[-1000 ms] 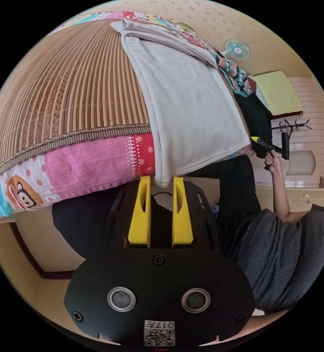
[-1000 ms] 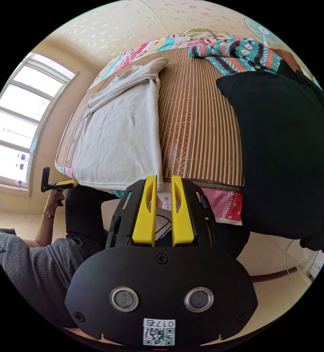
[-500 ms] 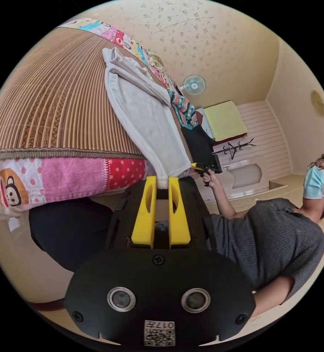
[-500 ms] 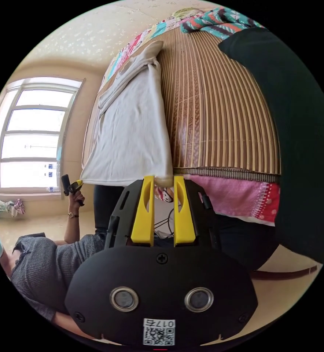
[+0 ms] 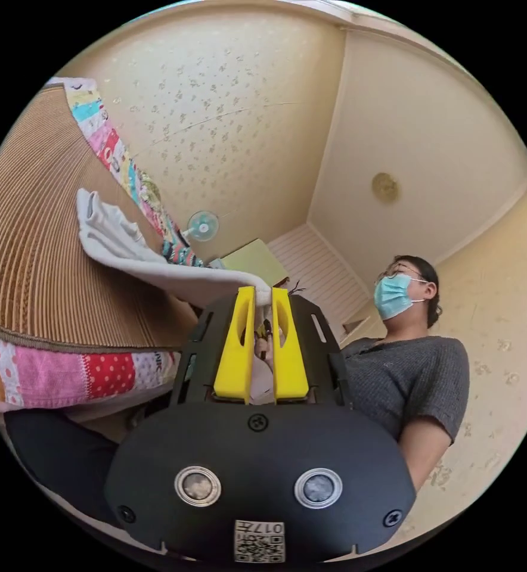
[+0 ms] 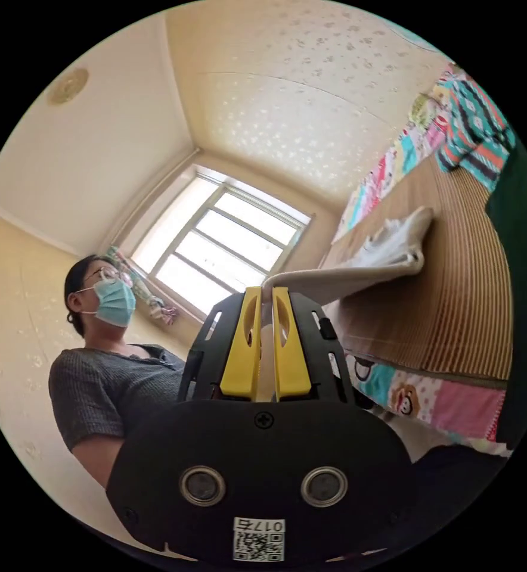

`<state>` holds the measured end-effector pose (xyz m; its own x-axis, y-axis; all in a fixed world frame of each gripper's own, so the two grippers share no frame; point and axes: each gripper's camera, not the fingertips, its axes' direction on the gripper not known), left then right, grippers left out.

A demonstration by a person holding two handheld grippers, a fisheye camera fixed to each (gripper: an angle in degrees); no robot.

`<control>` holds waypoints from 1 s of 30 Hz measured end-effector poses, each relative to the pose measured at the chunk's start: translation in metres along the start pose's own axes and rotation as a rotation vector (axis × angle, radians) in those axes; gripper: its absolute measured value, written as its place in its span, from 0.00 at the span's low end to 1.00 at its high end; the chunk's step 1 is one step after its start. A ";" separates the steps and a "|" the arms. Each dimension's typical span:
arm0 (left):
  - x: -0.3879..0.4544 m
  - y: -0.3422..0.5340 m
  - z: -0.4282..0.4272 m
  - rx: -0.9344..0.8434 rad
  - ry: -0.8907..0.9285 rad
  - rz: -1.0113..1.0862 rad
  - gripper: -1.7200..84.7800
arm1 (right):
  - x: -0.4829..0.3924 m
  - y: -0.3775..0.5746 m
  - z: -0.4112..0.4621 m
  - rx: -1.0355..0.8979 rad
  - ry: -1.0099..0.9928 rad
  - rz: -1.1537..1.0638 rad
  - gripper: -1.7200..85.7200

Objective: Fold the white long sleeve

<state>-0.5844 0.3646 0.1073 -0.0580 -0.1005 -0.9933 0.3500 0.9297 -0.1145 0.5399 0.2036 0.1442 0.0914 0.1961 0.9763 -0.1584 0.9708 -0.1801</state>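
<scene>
White long sleeve (image 5: pixel 174 277): my left tool (image 5: pixel 257 298) and right tool (image 6: pixel 266 296) each clench a hem corner, apparently lifted off the bed (image 5: pixel 31 268) for folding over.

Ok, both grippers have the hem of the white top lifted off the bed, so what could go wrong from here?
1. Each grip is thin: the left gripper and right gripper pinch only the edge of the white long sleeve, so a corner might slip free mid-fold.
2. The far end lies bunched on the bamboo mat; carrying the hem over could trap those wrinkles.
3. The black garment lies close by and might get dragged along.
</scene>
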 end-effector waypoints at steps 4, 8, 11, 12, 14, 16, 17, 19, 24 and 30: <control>0.015 0.001 -0.005 0.105 0.063 0.041 0.08 | -0.034 -0.009 0.008 0.044 0.027 -0.110 0.05; -0.033 0.014 -0.014 0.202 -0.256 -0.188 0.08 | 0.029 -0.022 0.034 -0.072 0.476 0.106 0.05; -0.077 0.016 -0.011 0.263 -0.381 -0.282 0.08 | 0.096 -0.027 0.050 -0.036 0.478 0.267 0.05; -0.084 0.014 -0.010 0.278 -0.402 -0.293 0.08 | 0.106 -0.029 0.053 -0.023 0.480 0.285 0.05; -0.107 -0.006 -0.004 0.327 -0.467 -0.289 0.08 | 0.139 -0.047 0.066 0.022 0.524 0.328 0.05; -0.121 -0.030 0.009 0.313 -0.523 -0.239 0.08 | 0.155 -0.065 0.084 0.026 0.616 0.299 0.05; -0.133 -0.048 0.020 0.286 -0.578 -0.222 0.08 | 0.167 -0.076 0.099 0.006 0.711 0.278 0.05; -0.155 -0.069 0.034 0.263 -0.646 -0.235 0.08 | 0.186 -0.091 0.124 -0.027 0.827 0.251 0.06; -0.215 -0.092 0.051 0.299 -0.734 -0.337 0.08 | 0.238 -0.108 0.165 -0.031 0.897 0.272 0.06; -0.252 -0.093 0.072 0.309 -0.768 -0.327 0.11 | 0.287 -0.094 0.187 -0.005 0.857 0.272 0.11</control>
<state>-0.5352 0.2775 0.3665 0.4046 -0.6570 -0.6361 0.6690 0.6869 -0.2840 0.3975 0.1424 0.4638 0.7540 0.4530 0.4757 -0.2772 0.8759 -0.3948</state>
